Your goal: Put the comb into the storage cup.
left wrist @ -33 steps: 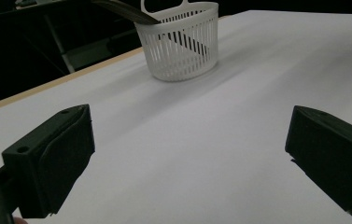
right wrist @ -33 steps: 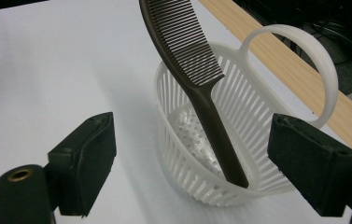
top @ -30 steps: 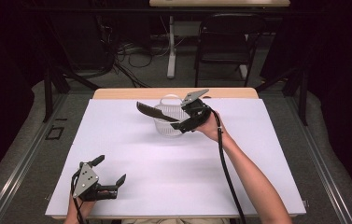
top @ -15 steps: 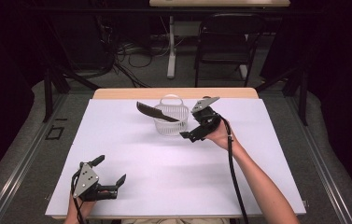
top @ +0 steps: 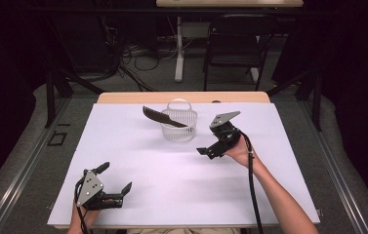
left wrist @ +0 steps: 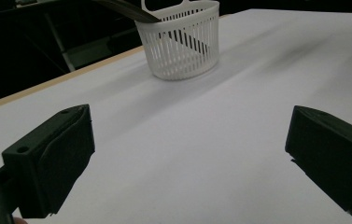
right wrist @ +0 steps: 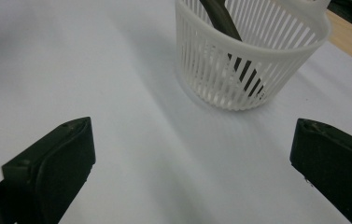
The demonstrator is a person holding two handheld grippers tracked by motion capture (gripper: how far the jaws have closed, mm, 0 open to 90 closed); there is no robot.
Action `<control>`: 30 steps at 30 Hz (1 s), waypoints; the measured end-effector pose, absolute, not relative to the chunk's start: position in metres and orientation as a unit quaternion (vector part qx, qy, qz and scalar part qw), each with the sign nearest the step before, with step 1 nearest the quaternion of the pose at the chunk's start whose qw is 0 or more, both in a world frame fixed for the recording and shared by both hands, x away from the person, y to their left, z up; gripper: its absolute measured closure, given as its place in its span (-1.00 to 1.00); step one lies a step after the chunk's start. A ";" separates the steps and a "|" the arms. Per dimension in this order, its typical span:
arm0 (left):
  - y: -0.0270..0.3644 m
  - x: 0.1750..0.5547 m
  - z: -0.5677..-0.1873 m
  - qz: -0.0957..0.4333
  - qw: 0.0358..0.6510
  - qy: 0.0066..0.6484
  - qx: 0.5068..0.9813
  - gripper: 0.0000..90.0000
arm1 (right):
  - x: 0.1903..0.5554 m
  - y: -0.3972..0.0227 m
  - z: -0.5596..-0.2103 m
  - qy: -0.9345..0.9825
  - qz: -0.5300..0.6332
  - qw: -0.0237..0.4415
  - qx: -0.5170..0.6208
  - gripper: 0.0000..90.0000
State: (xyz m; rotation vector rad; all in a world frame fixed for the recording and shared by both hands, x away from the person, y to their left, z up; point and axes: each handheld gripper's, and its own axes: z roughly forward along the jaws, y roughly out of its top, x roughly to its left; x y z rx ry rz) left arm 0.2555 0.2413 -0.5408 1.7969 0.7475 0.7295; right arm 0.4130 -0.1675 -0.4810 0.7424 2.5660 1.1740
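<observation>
Comb [top: 164, 117] leans in white basket [top: 178, 126], far table centre | right gripper [top: 213, 142] just beside basket, jaws just opened wide, nothing between them | left gripper [top: 114, 184] open, empty | withdraw clear of comb's overhanging end.

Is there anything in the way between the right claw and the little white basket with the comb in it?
Nothing visible. The right claw, jaws open and empty, sits just right of the basket holding the comb, with bare white table between them.

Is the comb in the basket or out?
In. The comb leans in the basket, one end inside, the other poking over the rim.
</observation>
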 end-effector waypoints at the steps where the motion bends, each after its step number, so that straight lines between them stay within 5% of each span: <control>1: 0.241 0.255 -0.541 0.303 0.507 0.310 0.745 -0.97 | 0.412 -0.169 -0.482 0.872 0.402 0.112 0.255 -1.00; 30: 0.243 0.255 -0.540 0.303 0.507 0.307 0.746 -0.97 | 0.368 -0.203 -0.507 0.866 0.393 0.134 0.279 -1.00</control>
